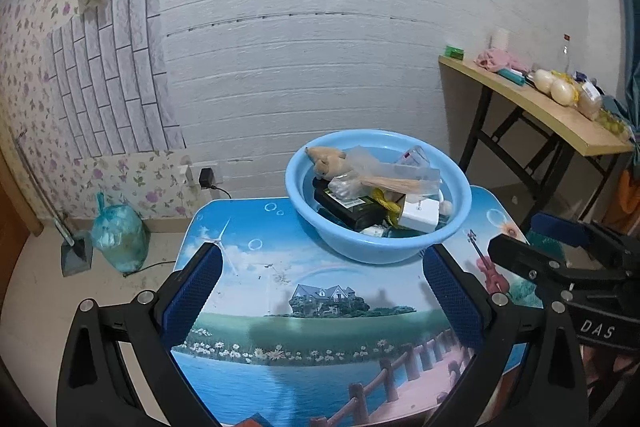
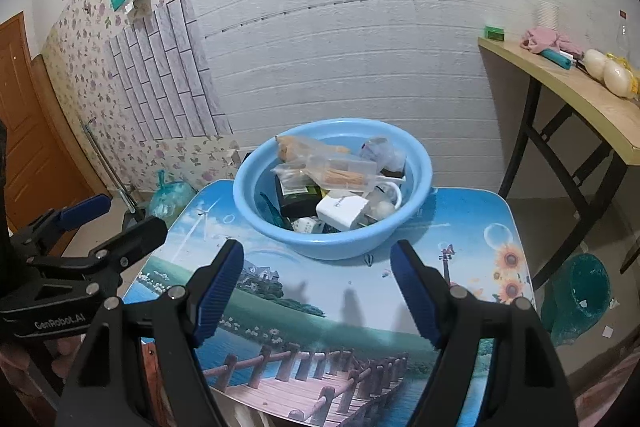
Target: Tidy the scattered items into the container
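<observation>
Blue basin (image 2: 362, 245) on scenic table (image 2: 472, 227), heaped with clutter.

Each black claw (image 1: 320, 267) has blue ribbed pads (image 2: 218, 291) and silver screws.

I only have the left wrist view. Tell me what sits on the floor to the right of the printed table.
Observer: A dark green plastic bin sits there, tilted, with its opening facing the camera.
Operator: Report my right jaws.
Observer: The right gripper is open and empty over the blue scenic-print table, just short of the light blue plastic basin.
Operator: Check the far left of the room.
Observer: A brown wooden door stands there.
</observation>
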`<state>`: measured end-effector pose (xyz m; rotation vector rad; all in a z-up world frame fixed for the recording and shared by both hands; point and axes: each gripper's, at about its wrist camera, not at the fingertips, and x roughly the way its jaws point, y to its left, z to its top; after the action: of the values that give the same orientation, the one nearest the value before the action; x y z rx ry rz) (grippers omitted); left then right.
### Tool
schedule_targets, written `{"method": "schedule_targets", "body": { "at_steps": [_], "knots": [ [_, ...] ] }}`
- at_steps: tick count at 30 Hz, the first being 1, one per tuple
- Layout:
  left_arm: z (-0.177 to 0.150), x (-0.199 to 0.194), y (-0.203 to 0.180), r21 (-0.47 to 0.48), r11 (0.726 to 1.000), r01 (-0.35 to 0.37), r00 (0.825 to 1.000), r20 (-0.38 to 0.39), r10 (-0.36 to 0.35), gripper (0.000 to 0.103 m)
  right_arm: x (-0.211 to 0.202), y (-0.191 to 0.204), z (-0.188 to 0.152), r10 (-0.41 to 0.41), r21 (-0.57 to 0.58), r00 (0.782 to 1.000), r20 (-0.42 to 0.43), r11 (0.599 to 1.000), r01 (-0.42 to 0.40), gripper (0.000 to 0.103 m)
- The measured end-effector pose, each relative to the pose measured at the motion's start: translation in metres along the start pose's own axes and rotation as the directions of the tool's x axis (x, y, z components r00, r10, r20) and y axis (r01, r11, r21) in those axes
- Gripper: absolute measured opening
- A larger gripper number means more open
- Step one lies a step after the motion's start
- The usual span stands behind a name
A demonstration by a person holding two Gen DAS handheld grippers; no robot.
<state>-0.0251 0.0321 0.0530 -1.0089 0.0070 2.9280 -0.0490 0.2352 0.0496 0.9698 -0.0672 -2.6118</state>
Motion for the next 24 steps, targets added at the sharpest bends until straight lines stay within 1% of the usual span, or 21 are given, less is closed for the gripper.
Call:
{"method": "schedule_targets", "body": {
  "at_steps": [4,12,17,24],
  "knots": [
    [0.0005,-0.0016,-0.0033,0.006,1.000,0.016,1.000,0.004,-0.016,0.101,-0.0006,-0.0005,0.0000,-0.013,0.002,1.000,0.005,1.000,0.013,0.076],
    [0.0019,-0.0024,-0.0003,-0.025,1.000,-0.007,1.000,0.010,0.008,0.101,-0.0022,0.0013,-0.0002,-0.014,-0.006,1.000,0.008,1.000,0.014,0.076],
    [0.0018,-0.0032,0.0014,-0.031,0.999,-0.007,1.000,0.013,0.007,0.101,-0.0018,0.0010,-0.0002,-0.013,-0.008,1.000,0.006,1.000,0.013,0.076],
    [0.0008,-0.0038,-0.0024,-0.009,1.000,-0.001,1.000,0.016,0.001,0.101,-0.0017,0.0009,-0.0001,-0.013,-0.006,1.000,0.005,1.000,0.013,0.076]
  ]
}}
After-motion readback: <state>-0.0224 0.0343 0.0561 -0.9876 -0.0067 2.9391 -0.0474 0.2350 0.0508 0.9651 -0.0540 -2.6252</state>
